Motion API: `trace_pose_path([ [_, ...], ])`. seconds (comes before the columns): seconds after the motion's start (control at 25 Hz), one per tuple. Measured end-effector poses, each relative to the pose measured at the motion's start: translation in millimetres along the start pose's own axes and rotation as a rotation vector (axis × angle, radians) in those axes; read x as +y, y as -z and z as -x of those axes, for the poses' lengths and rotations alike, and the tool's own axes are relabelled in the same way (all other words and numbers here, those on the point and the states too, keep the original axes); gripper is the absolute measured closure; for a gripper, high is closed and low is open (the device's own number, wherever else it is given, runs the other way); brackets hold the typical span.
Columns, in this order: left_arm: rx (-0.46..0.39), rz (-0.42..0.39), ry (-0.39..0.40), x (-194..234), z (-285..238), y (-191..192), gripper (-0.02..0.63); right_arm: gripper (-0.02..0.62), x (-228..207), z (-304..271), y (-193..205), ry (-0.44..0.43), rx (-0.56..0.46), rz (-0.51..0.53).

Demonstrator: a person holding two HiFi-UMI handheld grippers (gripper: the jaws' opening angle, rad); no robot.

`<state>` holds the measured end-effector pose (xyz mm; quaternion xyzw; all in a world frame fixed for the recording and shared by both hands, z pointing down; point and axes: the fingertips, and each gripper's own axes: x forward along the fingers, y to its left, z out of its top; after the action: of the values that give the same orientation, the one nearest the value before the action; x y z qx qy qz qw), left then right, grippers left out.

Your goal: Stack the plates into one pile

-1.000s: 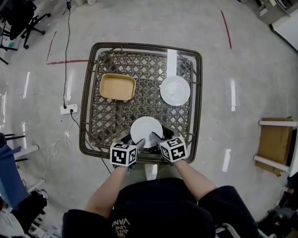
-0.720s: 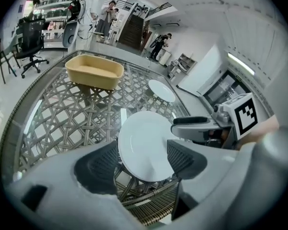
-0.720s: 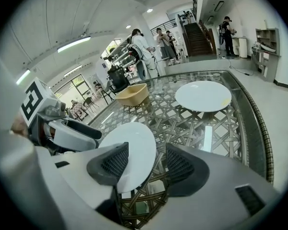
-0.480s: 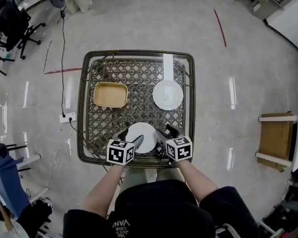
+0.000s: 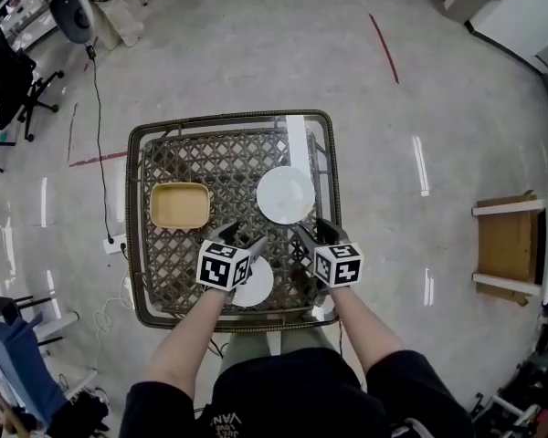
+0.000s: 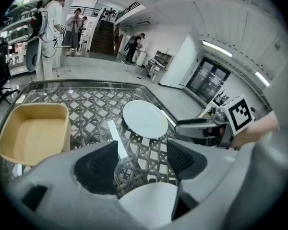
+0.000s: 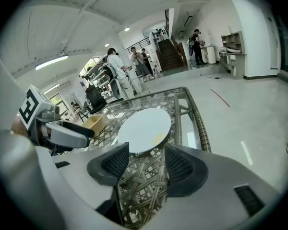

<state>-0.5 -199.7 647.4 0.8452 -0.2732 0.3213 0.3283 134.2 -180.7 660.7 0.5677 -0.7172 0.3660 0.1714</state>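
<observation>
A tan square tray [image 5: 180,205] sits on the left part of the woven, glass-topped surface [image 5: 139,245]. A red tape line [image 5: 384,48], a black cable [image 5: 98,108] and a wooden chair [image 5: 507,245] occupy the grey floor.

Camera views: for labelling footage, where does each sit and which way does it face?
Head view: on the head, steeply down at table, near plate, far plate, tray; arms, left gripper, right gripper show.
Left gripper view: on left gripper, over near plate toward far plate; own open jaws, right gripper show.
Right gripper view: on right gripper, toward far plate; own open jaws, left gripper show.
Shared: far plate.
</observation>
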Motion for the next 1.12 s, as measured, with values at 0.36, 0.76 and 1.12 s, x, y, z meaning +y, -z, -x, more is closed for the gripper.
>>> trace_pose_path([
  [0.36,0.033,-0.023,0.002,10,-52,-36,0.293,0.377,-39,-31,-39,0.015,-0.022,0.011],
  [0.76,0.071,0.067,0.007,13,-82,-41,0.293,0.373,-37,-59,-42,0.005,0.049,0.062],
  [1.12,0.043,0.092,0.047,6,-73,-44,0.293,0.373,-29,-49,-44,-0.03,0.02,0.027],
])
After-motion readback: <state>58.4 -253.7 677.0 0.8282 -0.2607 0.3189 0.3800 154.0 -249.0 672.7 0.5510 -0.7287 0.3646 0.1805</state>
